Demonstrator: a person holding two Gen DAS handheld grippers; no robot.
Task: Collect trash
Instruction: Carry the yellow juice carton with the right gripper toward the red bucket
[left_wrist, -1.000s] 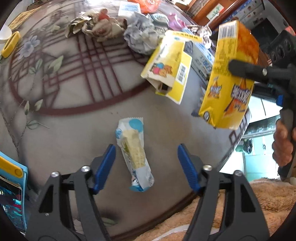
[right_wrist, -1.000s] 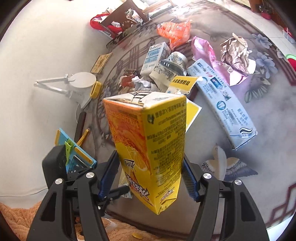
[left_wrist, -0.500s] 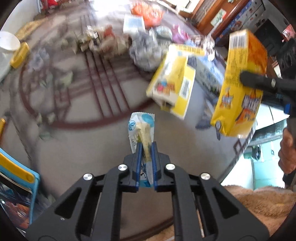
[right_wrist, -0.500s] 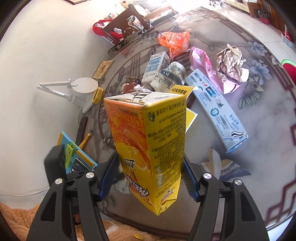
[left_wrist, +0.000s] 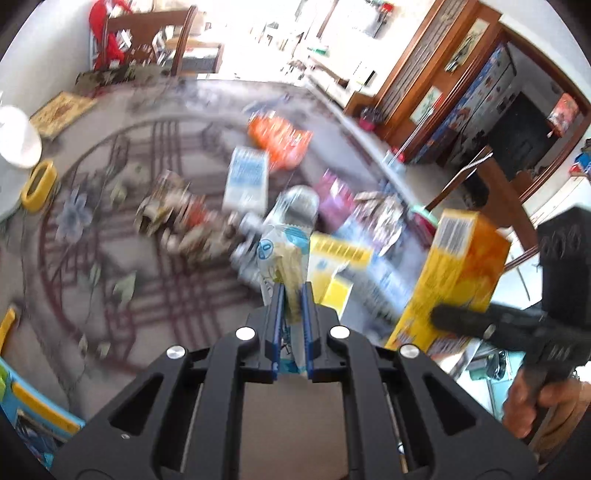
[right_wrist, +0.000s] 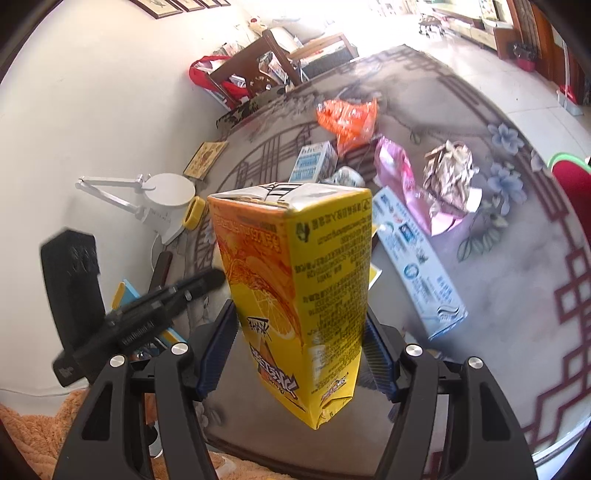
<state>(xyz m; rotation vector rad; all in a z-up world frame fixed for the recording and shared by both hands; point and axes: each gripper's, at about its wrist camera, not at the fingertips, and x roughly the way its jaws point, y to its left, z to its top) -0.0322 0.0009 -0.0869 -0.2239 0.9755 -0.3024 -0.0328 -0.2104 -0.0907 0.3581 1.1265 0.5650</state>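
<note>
My round table had a grey top with dark red lattice lines and pale blue flowers; on it lay an orange bag, and near it a small white and blue carton; a pink wrapper lay just beside a crumpled foil wrapper; a long blue and white toothpaste box lay flat toward my side of the table; at the far left edge stood a white lamp base with a yellow clip touching it; a framed picture lay near the wall; in my left view the litter was blurred.
</note>
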